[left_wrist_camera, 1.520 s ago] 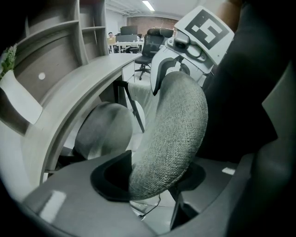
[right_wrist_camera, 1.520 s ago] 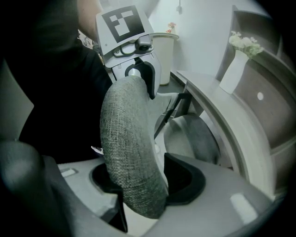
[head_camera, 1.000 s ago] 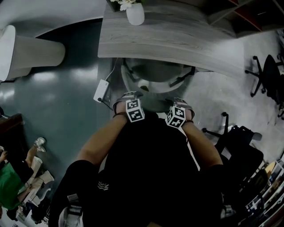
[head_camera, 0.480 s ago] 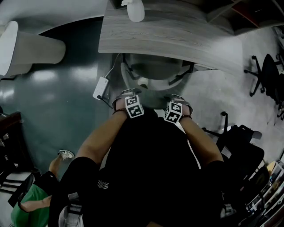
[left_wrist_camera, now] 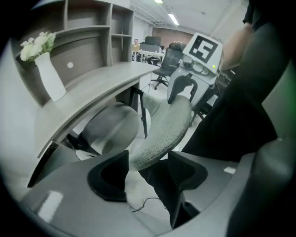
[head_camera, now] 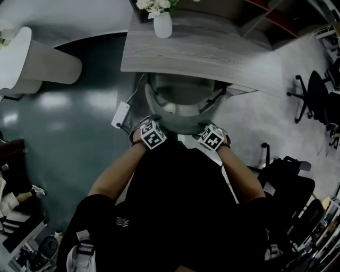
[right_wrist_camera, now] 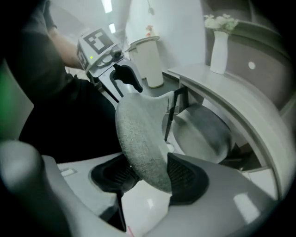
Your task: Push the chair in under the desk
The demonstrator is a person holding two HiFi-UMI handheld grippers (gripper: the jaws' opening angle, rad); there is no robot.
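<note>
**Change since 1 second ago:** the bystander in green at the lower left of the head view is gone. Both pairs of jaws stand wider. The chair (head_camera: 181,103) keeps its place at the desk.

**Item 1, chair:** grey, with a fabric backrest (left_wrist_camera: 164,132). It stands on the floor with its seat (right_wrist_camera: 203,132) tucked beneath the near edge of the desk (head_camera: 212,53). The backrest is just outside that edge, facing the person.

**Item 2, left gripper (left_wrist_camera: 148,173):** at the left end of the backrest's top rim. Its jaws are spread, and the rim's tip sits between them, close to 1 pad (left_wrist_camera: 113,173) and clear of the other. It has no grip on the rim.

**Item 3, right gripper (right_wrist_camera: 148,178):** at the right end of the same rim. Its jaws are opening with the backrest edge between them. The edge fills most of the gap and lies against the outer pad (right_wrist_camera: 185,178), but it is not clamped.

**Item 4, desk:** curved, with a grey wood-grain top. 1 white vase (head_camera: 162,24) of white flowers (head_camera: 154,4) stands upright at its far edge, near the left end.

**Item 5, surroundings:**
- 1 white power block (head_camera: 121,113) with its cable lies on the floor, just left of the chair.
- 1 white round pedestal (head_camera: 45,64) stands well to the left.
- 1 black office chair (head_camera: 319,95) stands well to the right.
</note>
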